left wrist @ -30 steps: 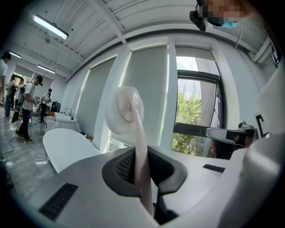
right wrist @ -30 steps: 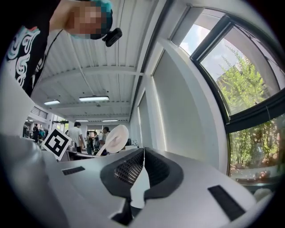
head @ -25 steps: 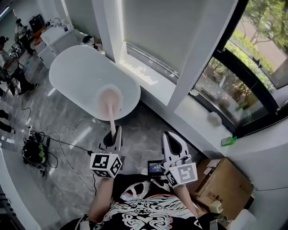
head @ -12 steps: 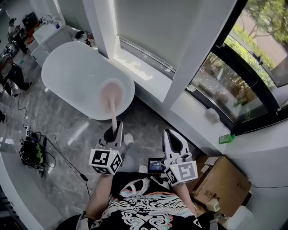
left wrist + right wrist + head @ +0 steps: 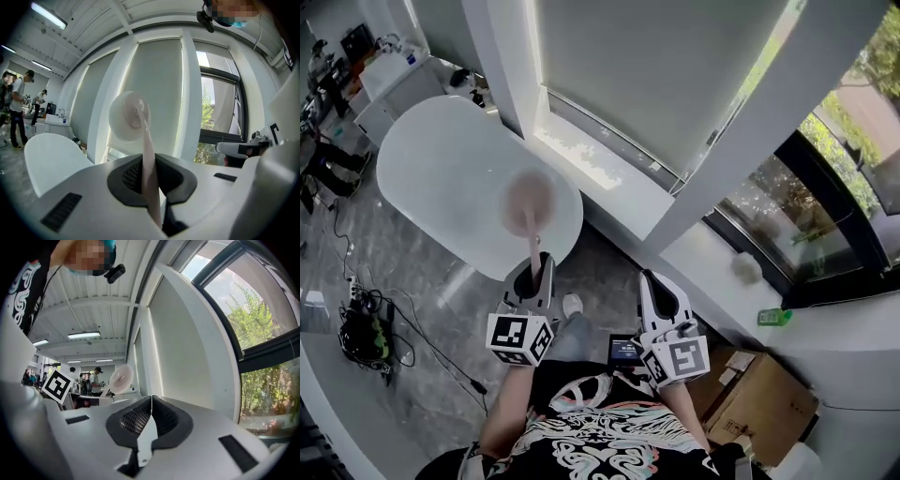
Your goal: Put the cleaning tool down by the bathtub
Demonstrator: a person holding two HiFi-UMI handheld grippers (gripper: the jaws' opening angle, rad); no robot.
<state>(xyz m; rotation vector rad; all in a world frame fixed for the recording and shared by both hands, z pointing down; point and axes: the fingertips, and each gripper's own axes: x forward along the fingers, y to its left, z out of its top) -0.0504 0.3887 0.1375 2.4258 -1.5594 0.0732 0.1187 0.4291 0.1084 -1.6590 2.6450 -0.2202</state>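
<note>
A cleaning tool with a pale pink handle [image 5: 532, 242] and a round head [image 5: 528, 197] sticks out ahead of my left gripper [image 5: 534, 274], which is shut on the handle [image 5: 149, 178]. Its round head [image 5: 130, 116] stands up in front of the window wall. In the head view the head shows over the near end of the white oval bathtub [image 5: 431, 173]. My right gripper [image 5: 662, 298] is level beside the left, jaws shut [image 5: 151, 401] with nothing between them. From the right gripper view the tool head [image 5: 121, 379] shows at the left.
A white window sill [image 5: 609, 178] runs behind the tub. A cardboard box [image 5: 764, 398] stands at the lower right and a green item [image 5: 775, 317] lies on the sill. Cables and a power strip [image 5: 364, 330] lie on the grey floor at left. People stand at the far left.
The person has stepped toward the tub and window, carrying both grippers forward. The tool stays gripped, its head still over the tub's near end. A shoe now shows between the grippers.
</note>
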